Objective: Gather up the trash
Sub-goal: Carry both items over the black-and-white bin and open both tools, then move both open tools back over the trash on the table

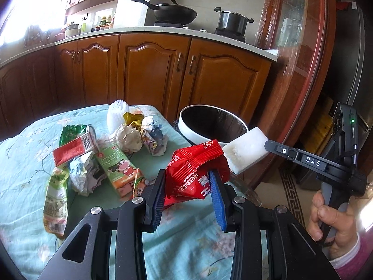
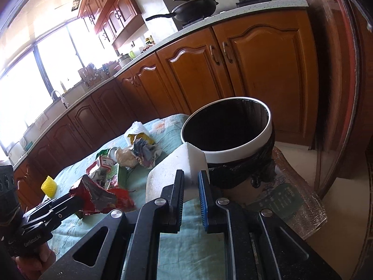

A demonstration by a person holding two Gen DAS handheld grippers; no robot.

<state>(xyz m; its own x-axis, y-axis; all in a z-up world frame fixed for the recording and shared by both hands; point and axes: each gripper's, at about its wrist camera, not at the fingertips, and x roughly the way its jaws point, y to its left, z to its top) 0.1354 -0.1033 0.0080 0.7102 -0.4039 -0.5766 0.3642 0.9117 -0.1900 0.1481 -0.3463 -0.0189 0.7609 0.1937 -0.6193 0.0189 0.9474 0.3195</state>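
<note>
My left gripper (image 1: 186,173) is shut on a red snack wrapper (image 1: 193,163), held above the turquoise tablecloth (image 1: 28,163). To its right, my right gripper (image 1: 268,145) carries a white foam block (image 1: 244,150) close to the white-rimmed bin with a black liner (image 1: 186,126). In the right wrist view, the right gripper (image 2: 190,173) is shut on the foam block (image 2: 167,175), just in front of the bin's rim (image 2: 233,155). The left gripper (image 2: 79,200) with the red wrapper (image 2: 100,196) is at lower left. A pile of trash (image 1: 112,158) lies on the table: cartons, crumpled paper and wrappers.
The bin stands on a plastic-covered surface (image 2: 291,198) beside the table's far right corner. Wooden kitchen cabinets (image 1: 151,70) run behind, with a wok (image 1: 174,11) and a pot (image 1: 233,21) on the counter. A glass-fronted cabinet (image 1: 303,46) rises at the right. A yellow foam net (image 2: 49,186) sits on the cloth.
</note>
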